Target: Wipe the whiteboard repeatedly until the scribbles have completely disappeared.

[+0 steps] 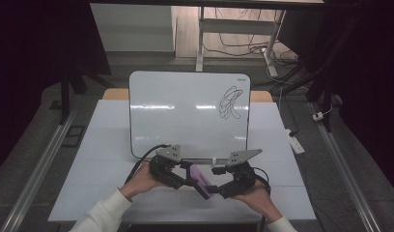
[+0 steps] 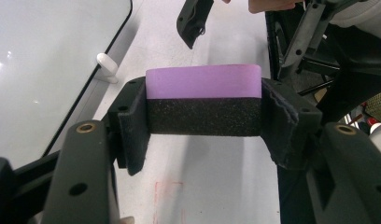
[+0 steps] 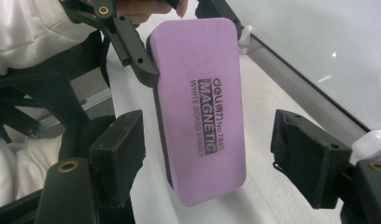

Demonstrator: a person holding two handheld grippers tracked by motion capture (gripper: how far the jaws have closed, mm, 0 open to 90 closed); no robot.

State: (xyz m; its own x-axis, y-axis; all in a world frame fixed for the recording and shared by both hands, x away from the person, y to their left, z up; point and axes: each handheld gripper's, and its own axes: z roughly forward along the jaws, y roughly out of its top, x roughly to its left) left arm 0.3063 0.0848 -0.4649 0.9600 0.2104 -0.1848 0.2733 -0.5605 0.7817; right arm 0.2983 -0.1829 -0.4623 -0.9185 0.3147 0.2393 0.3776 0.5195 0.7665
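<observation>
A purple whiteboard eraser (image 1: pixel 203 179) with a black felt underside hangs above the table's near edge. My left gripper (image 1: pixel 192 180) is shut on it. In the left gripper view both pads press on the ends of the eraser (image 2: pixel 203 100), purple face up, within my left gripper (image 2: pixel 203 120). My right gripper (image 1: pixel 216 186) stands open around the eraser's other end. In the right gripper view the eraser (image 3: pixel 200 107) shows its printed purple face between my right gripper's (image 3: pixel 209 158) wide pads, with gaps on both sides. A whiteboard (image 1: pixel 185 116) with a black scribble (image 1: pixel 230 102) lies behind.
The white table (image 1: pixel 103 159) stretches to both sides of the board. A small white peg (image 2: pixel 107 65) sits at the board's near edge. Beyond the table stand a desk frame with cables (image 1: pixel 233 43) and a power strip (image 1: pixel 296 141) on the floor at right.
</observation>
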